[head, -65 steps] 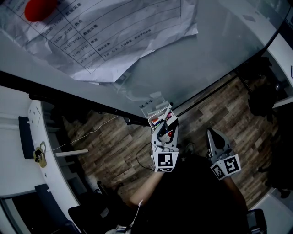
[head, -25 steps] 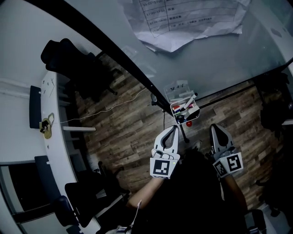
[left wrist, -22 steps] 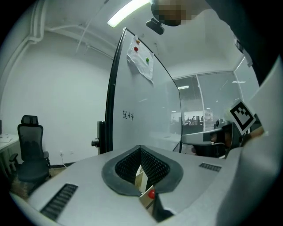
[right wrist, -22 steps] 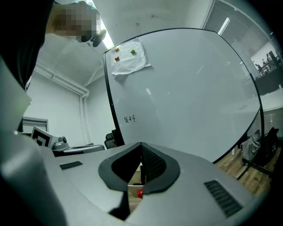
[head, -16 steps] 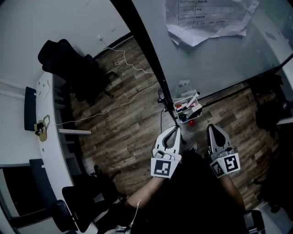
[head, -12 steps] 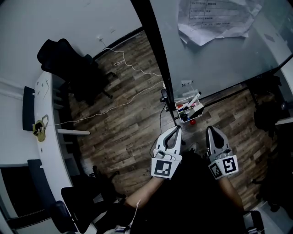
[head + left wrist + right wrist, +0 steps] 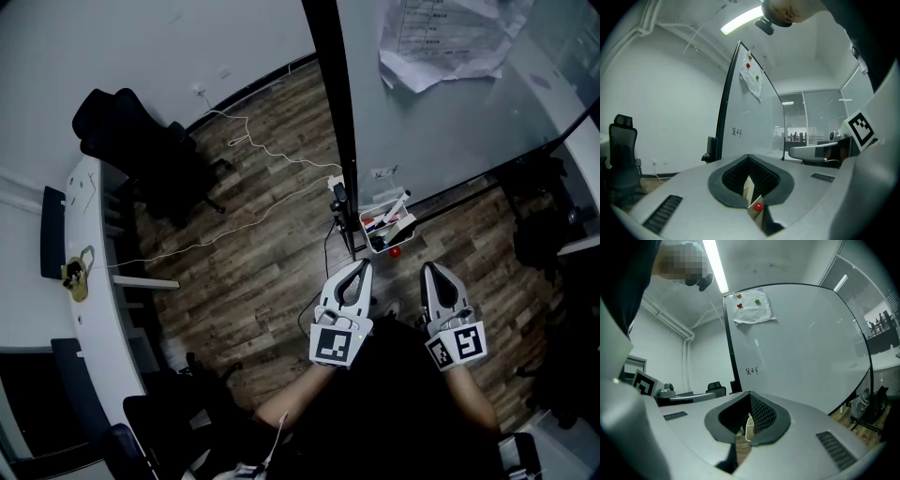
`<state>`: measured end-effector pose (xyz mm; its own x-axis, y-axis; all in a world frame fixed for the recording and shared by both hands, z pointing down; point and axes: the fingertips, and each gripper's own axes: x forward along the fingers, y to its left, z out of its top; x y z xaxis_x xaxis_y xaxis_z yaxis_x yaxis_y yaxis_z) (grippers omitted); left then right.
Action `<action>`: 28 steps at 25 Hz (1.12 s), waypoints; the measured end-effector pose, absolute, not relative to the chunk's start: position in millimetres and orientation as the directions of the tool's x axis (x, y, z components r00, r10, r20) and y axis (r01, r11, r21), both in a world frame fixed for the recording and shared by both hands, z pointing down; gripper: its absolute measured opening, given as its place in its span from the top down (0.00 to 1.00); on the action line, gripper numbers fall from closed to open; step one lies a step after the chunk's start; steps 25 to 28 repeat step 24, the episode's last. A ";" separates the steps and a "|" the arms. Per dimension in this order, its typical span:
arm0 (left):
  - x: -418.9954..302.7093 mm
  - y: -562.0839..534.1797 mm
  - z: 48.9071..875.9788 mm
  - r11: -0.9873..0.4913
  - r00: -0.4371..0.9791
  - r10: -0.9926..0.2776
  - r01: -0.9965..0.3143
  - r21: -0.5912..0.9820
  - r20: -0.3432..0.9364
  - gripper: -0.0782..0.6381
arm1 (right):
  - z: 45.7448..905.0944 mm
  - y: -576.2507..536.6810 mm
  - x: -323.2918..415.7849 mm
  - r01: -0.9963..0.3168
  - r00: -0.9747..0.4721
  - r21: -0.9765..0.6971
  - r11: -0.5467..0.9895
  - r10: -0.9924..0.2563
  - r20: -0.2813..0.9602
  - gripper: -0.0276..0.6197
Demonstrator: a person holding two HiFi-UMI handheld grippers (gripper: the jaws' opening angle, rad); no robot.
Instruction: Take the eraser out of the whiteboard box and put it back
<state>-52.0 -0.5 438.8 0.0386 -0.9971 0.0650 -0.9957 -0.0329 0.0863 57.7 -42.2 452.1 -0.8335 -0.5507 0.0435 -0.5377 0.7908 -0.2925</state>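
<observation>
Left gripper [image 7: 359, 268] and right gripper [image 7: 434, 271], jaws closed on nothing, apart from the whiteboard box [image 7: 386, 228].
Handwriting [image 7: 751, 371] on the whiteboard [image 7: 450, 131] and print on its paper sheet [image 7: 448, 37] are illegible.

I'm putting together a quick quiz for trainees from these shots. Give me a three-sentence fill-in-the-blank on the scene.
1. The left claw and the right claw are both ____ and hold nothing.
2. The small ball next to the whiteboard box is ____.
3. The office chair standing on the wooden floor is ____.

Missing words: shut; red; black.
</observation>
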 end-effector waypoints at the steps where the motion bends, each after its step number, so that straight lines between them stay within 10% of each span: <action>1: -51.6 -0.4 438.6 -0.036 0.042 -0.997 -0.996 0.085 0.063 0.88 | 452.2 -41.7 57.5 -0.539 -0.833 -0.287 0.792 -0.551 0.045 0.93; 28: -59.7 11.7 442.2 -0.059 0.063 -0.996 -0.996 0.067 0.066 0.88 | 448.4 -34.6 53.1 -0.558 -0.822 -0.257 0.789 -0.568 0.037 0.94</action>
